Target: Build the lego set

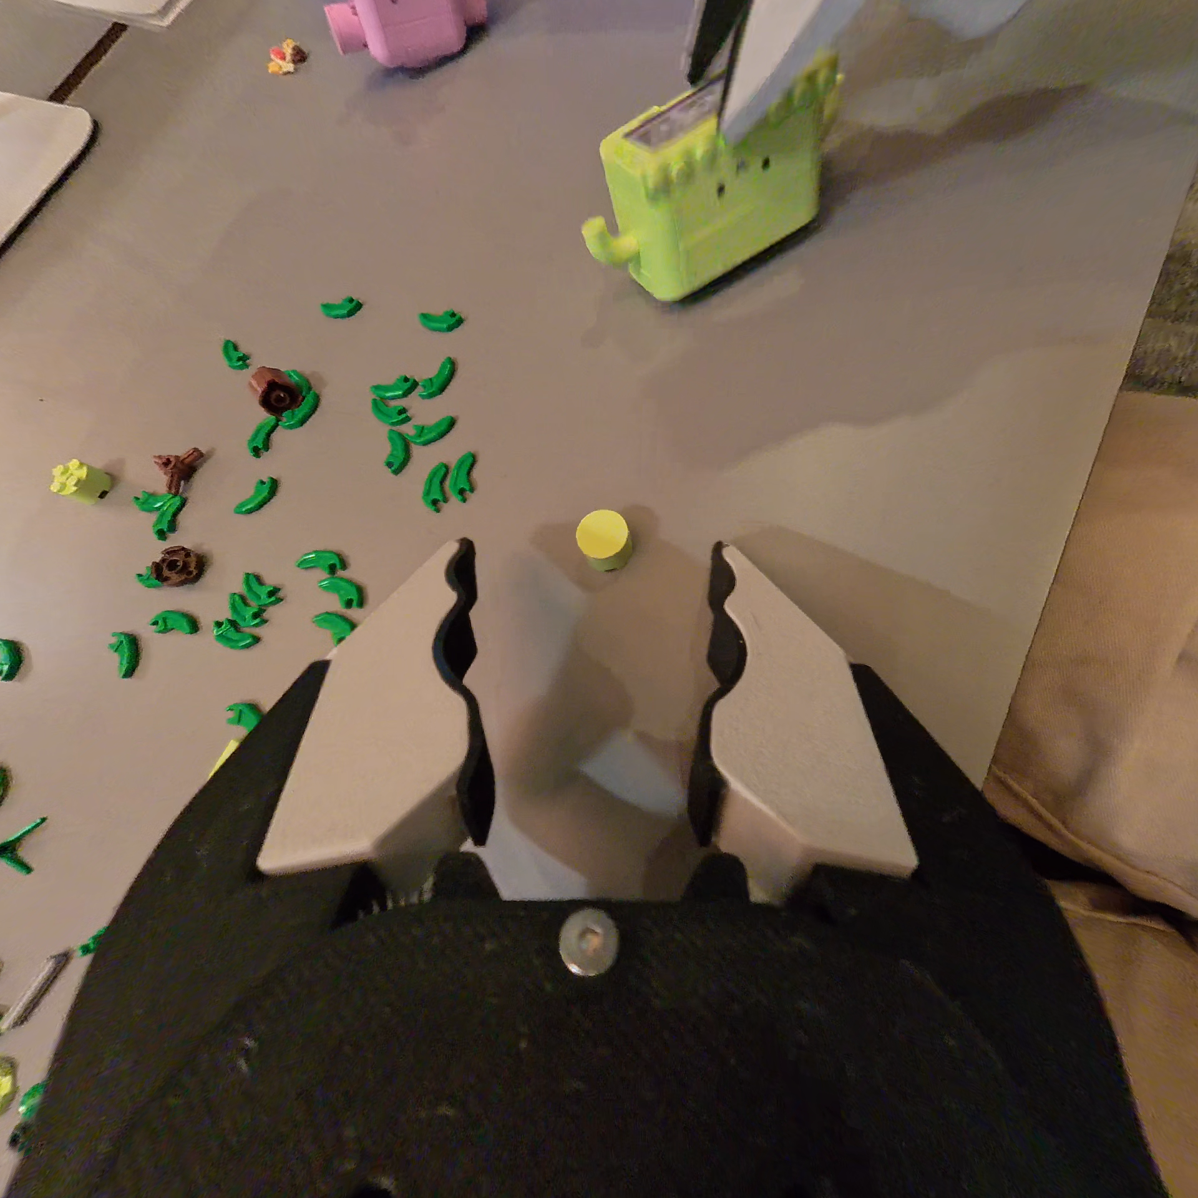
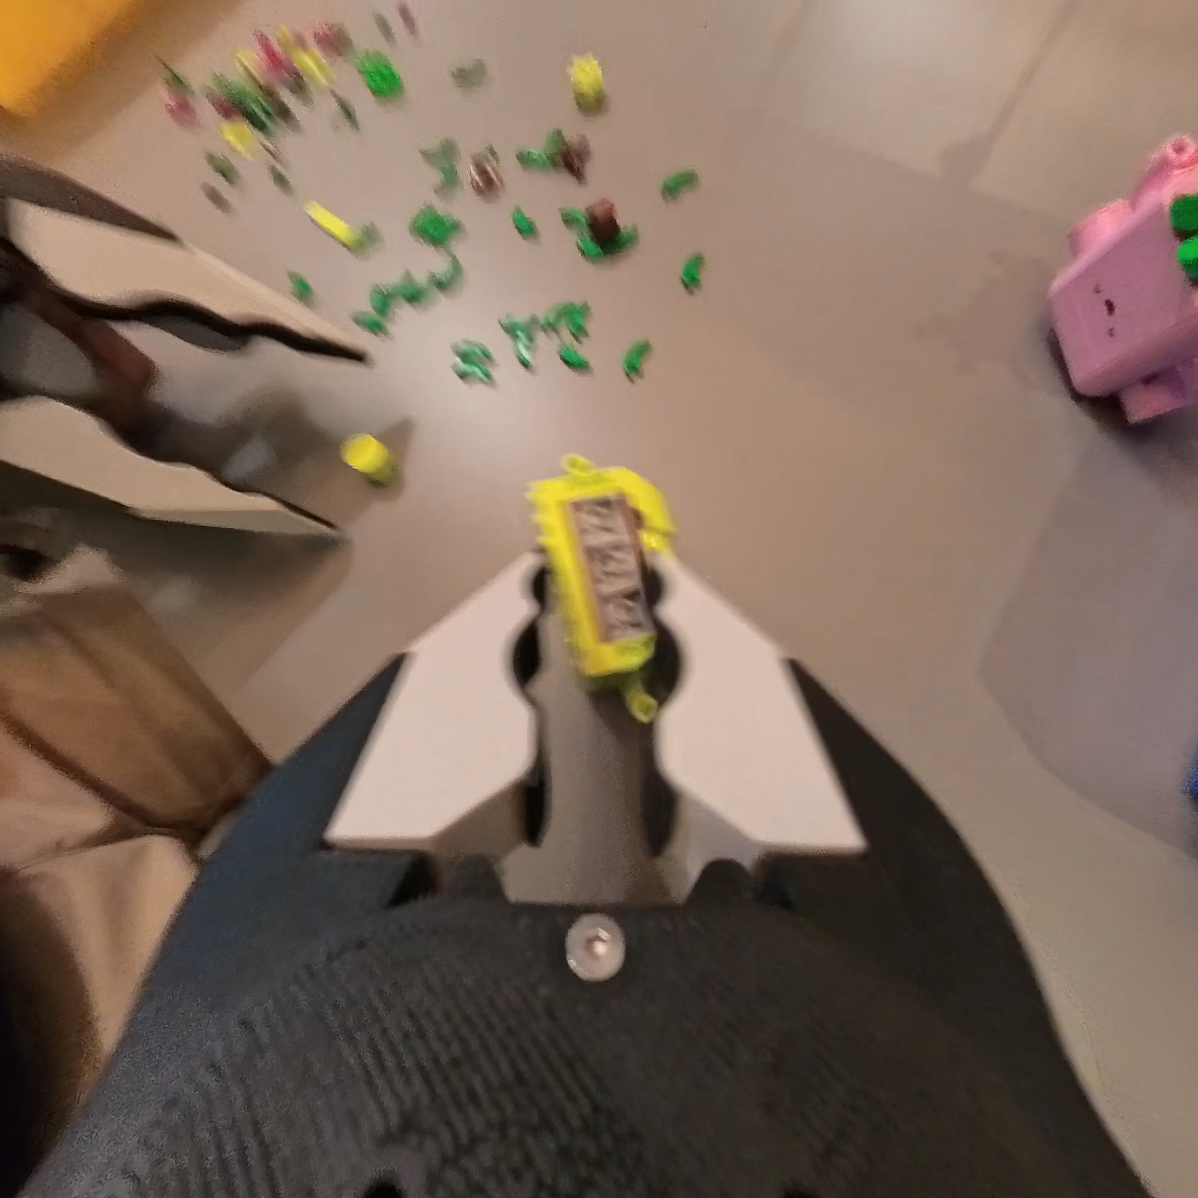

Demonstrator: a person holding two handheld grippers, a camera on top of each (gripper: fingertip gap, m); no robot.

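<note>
A lime green box-shaped build stands tilted at the far right of the grey table. My right gripper is shut on its top rim, one finger on each side of the build; its fingers come down from above in the left wrist view. My left gripper is open and empty, low over the table. A small yellow-green round piece sits on the table just past its fingertips, and also shows in the right wrist view. The right wrist view is blurred.
Several green leaf pieces and brown pieces lie scattered to the left. A small lime brick sits at the far left. A pink build stands at the back. A beige cushion lies beyond the table's right edge. The grippers' ends are close to 15 centimetres from one another. My left gripper is the nearer one to the small lime brick: about 20 centimetres, against 25 centimetres. The right camera catches it too, in the right wrist view.
</note>
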